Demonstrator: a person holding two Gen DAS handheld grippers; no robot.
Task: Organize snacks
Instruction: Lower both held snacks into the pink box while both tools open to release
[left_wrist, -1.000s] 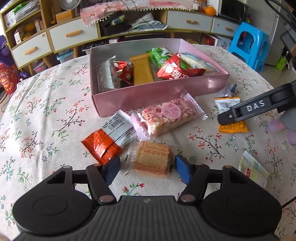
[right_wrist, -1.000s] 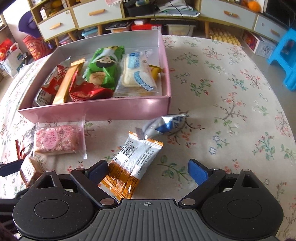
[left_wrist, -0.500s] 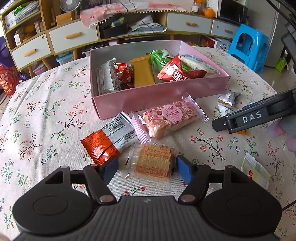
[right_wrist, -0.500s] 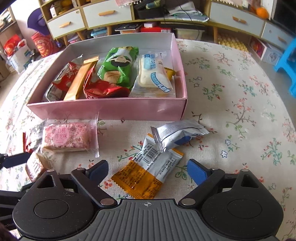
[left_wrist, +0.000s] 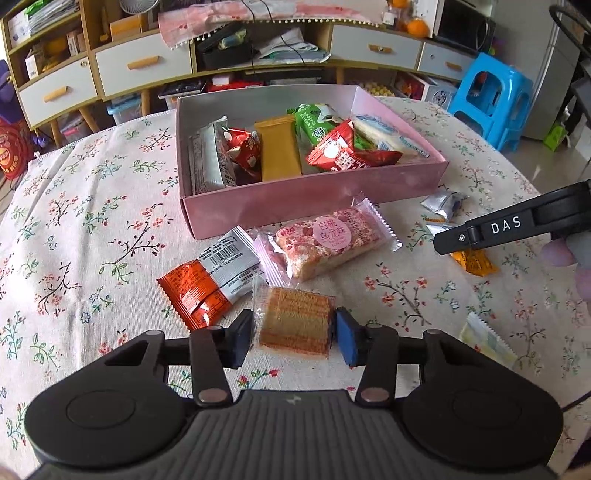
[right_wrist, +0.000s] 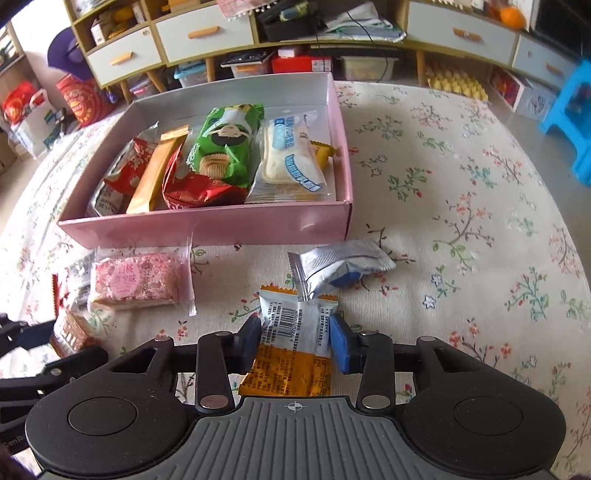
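Observation:
A pink box (left_wrist: 314, 199) holding several snacks stands on the floral tablecloth; it also shows in the right wrist view (right_wrist: 207, 227). My left gripper (left_wrist: 293, 334) is shut on a clear-wrapped wafer cake (left_wrist: 295, 325) lying on the cloth. My right gripper (right_wrist: 295, 343) is shut on an orange-and-white snack packet (right_wrist: 291, 350). A pink rice-cake bar (left_wrist: 325, 243), an orange-and-white packet (left_wrist: 210, 280) and a silver packet (right_wrist: 340, 267) lie loose in front of the box.
The right gripper's black arm marked DAS (left_wrist: 517, 225) reaches in from the right. A pale yellow-green packet (left_wrist: 487, 341) lies near the table's right edge. Drawers and cluttered shelves (left_wrist: 147, 66) and a blue stool (left_wrist: 491, 96) stand beyond the table.
Both grippers have closed from open: the left onto the wafer cake, the right onto the orange-and-white packet after moving forward over it.

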